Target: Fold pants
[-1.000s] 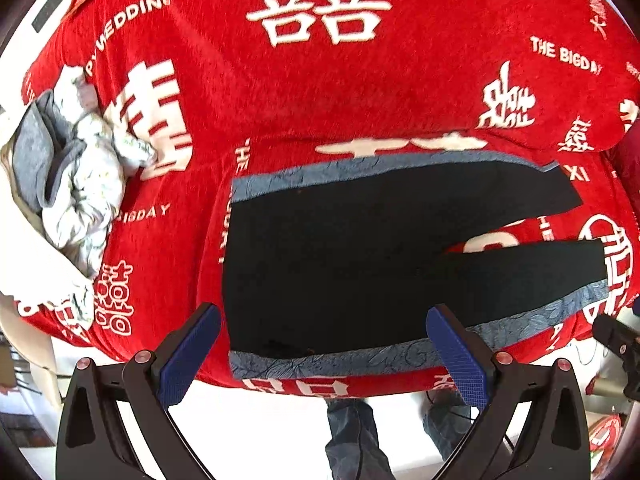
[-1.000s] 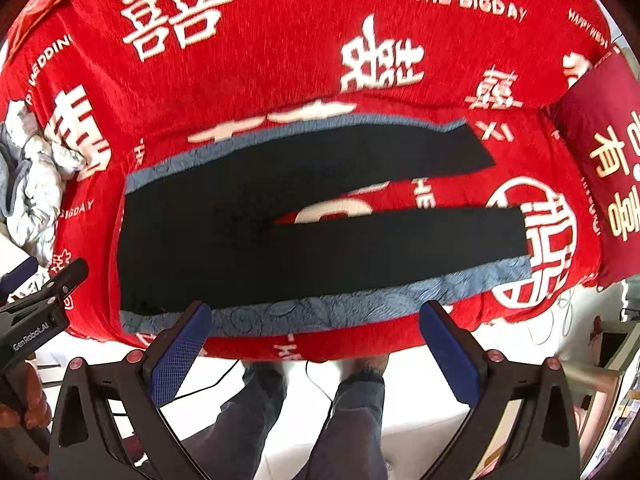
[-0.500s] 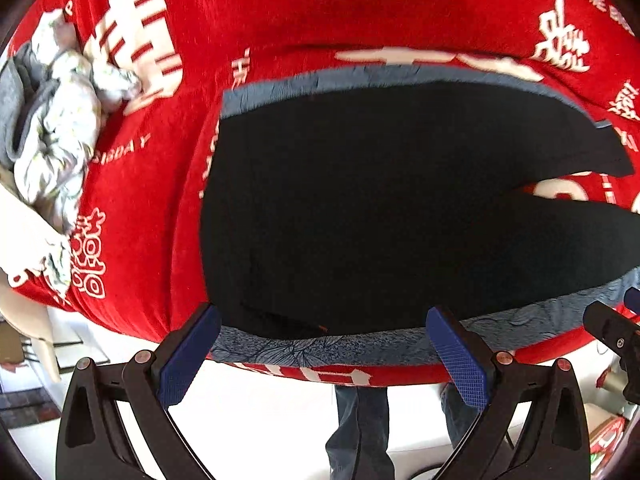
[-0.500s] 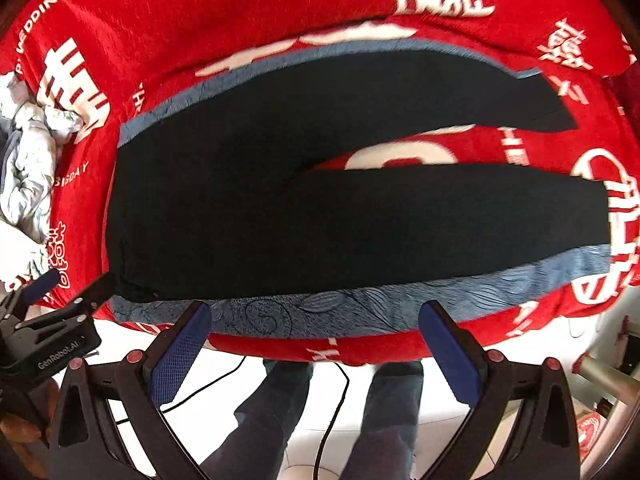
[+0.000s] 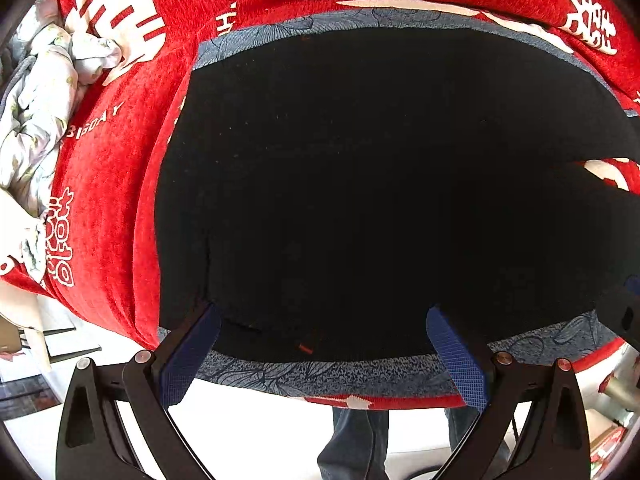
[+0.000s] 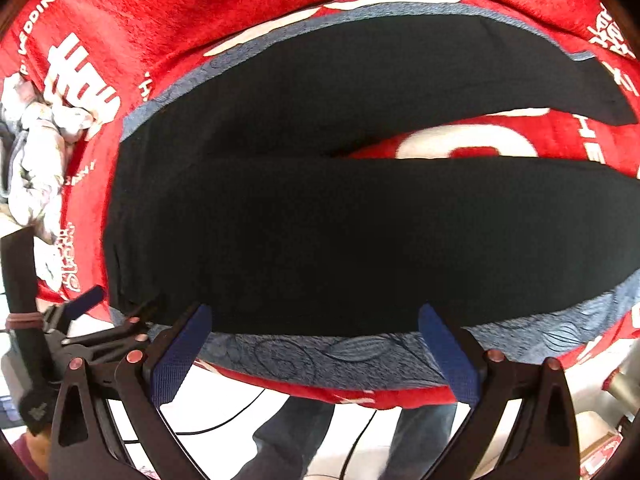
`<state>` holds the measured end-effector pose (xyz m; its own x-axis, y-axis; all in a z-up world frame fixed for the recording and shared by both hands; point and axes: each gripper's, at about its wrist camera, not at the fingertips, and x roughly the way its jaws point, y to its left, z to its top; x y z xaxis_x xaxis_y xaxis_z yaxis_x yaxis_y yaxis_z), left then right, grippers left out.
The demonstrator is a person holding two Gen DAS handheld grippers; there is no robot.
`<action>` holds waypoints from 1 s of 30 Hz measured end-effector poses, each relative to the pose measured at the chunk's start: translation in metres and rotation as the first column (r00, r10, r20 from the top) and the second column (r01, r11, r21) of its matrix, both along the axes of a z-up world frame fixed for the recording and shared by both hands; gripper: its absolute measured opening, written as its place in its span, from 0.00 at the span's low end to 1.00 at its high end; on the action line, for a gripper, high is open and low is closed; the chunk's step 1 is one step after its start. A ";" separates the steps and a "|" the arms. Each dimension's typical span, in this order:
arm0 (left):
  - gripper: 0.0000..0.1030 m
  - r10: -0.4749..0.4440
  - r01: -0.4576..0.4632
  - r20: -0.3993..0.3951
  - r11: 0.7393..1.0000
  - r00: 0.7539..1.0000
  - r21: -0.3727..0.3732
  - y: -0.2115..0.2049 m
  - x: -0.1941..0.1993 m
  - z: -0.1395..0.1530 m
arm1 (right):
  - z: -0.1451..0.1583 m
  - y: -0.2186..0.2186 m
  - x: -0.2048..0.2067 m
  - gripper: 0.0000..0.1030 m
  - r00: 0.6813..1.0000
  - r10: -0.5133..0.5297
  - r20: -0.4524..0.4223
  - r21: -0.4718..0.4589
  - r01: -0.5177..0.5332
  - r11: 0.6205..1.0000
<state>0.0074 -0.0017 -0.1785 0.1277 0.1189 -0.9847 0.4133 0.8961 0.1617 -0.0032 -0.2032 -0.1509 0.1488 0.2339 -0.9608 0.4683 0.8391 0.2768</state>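
Note:
Black pants [image 5: 360,184] with grey-blue patterned side stripes lie flat on a red cover, waist to the left, both legs running right and slightly apart [image 6: 360,220]. My left gripper [image 5: 322,344] is open, its blue pads just over the near striped edge by the waist end. My right gripper [image 6: 314,340] is open over the near stripe [image 6: 320,354] of the front leg, a little right of the left gripper, whose tip shows in the right wrist view [image 6: 84,300]. Neither holds cloth.
The red cover with white lettering [image 5: 108,152] drapes over the front edge. A crumpled pale floral and grey garment [image 5: 36,120] lies at the left end. The person's legs [image 6: 288,432] and a cable are on the floor below.
Both grippers have moved down and forward toward the near edge of the pants, which now fill the views. Both stayed open.

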 end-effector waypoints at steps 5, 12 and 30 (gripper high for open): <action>1.00 0.015 -0.014 0.011 0.997 1.000 -0.070 0.009 0.001 0.004 | -0.002 0.006 0.002 1.00 0.997 -0.011 0.075 0.128 0.001 0.992; 1.00 0.111 -0.142 -0.107 0.928 0.988 -0.345 0.068 -0.001 0.003 | -0.034 0.026 -0.022 0.88 0.988 -0.064 0.141 0.536 -0.022 0.844; 1.00 0.242 -0.383 -0.324 0.776 0.915 -0.501 0.132 -0.027 -0.044 | -0.103 0.040 -0.056 0.79 0.976 -0.174 0.130 0.662 0.045 0.748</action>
<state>-0.0194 0.1299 -0.2224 -0.0573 -0.4506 -0.8909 0.0560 0.8895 -0.4535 -0.0597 -0.1632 -0.2536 0.3603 0.7645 -0.5345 0.4360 0.3685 0.8210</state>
